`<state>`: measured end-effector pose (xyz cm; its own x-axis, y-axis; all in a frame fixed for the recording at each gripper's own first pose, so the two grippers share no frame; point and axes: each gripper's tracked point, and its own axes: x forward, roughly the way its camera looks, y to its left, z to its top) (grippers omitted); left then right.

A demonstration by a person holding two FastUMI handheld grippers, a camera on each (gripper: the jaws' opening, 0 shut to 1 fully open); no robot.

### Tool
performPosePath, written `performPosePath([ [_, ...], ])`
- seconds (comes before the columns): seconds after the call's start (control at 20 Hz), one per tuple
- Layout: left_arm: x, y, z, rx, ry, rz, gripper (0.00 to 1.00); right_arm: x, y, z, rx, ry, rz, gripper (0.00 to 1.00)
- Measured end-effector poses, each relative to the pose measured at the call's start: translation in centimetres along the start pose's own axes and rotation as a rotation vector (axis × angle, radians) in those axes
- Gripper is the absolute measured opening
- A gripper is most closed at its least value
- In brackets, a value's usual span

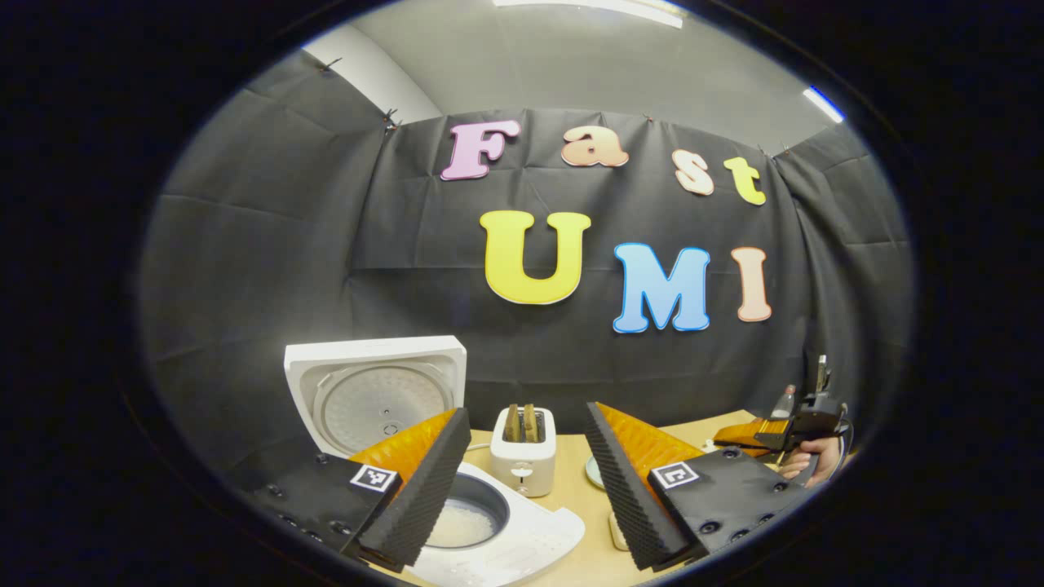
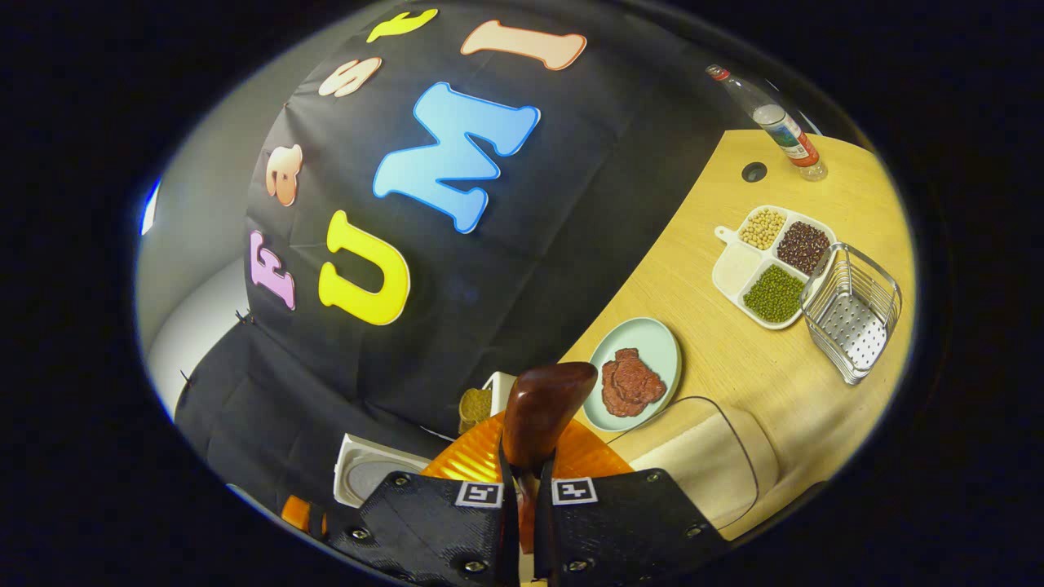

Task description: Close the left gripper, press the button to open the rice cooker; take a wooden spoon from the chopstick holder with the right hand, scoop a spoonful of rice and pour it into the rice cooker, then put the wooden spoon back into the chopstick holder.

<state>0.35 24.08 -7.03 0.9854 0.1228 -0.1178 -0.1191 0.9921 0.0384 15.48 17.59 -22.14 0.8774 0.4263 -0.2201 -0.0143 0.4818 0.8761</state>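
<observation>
Rice cooker (image 1: 489, 530) open, lid up, pale rice visible in pot, low-left betw left gripper (image 1: 522, 481) fingers, which stand wide apart, holding nothing. Right gripper (image 2: 522, 481) fingers together, clamped on wooden spoon (image 2: 542, 408); spoon's long axis running fwd along the fingers, bowl end out ahead. Seen from right gripper view: camera rolled hard, table tilted; chopstick holder (image 2: 852, 314) off to the right, well apart from spoon tip, just beside divided grain tray (image 2: 771, 265). Can't tell if spoon is loaded. Likely next: swing right, stand handle down into holder. Right hand clearly nearer.
</observation>
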Motion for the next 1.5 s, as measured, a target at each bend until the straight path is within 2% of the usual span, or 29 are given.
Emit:
performPosePath([
  [0.2, -0.9, 1.2, 0.3, -0.004, -0.01, 0.024, 0.98, -0.2, 3.7, -0.7, 0.062, 0.016, 0.085, 0.07],
  [0.7, -3.4, 5.7, 0.3, 0.011, -0.026, 0.077, 0.99, 2.0, 11.5, -5.1, 0.02, 0.103, 0.199, 0.07],
  [1.05, -4.8, 8.6, -0.1, 0.009, -0.025, 0.124, 0.99, 5.3, 15.6, -9.1, -0.04, 0.174, 0.238, 0.07],
  [1.5, -5.5, 11.1, -1.4, -0.003, -0.01, 0.168, 0.97, 10.1, 18.2, -14.2, -0.141, 0.249, 0.241, 0.07],
])
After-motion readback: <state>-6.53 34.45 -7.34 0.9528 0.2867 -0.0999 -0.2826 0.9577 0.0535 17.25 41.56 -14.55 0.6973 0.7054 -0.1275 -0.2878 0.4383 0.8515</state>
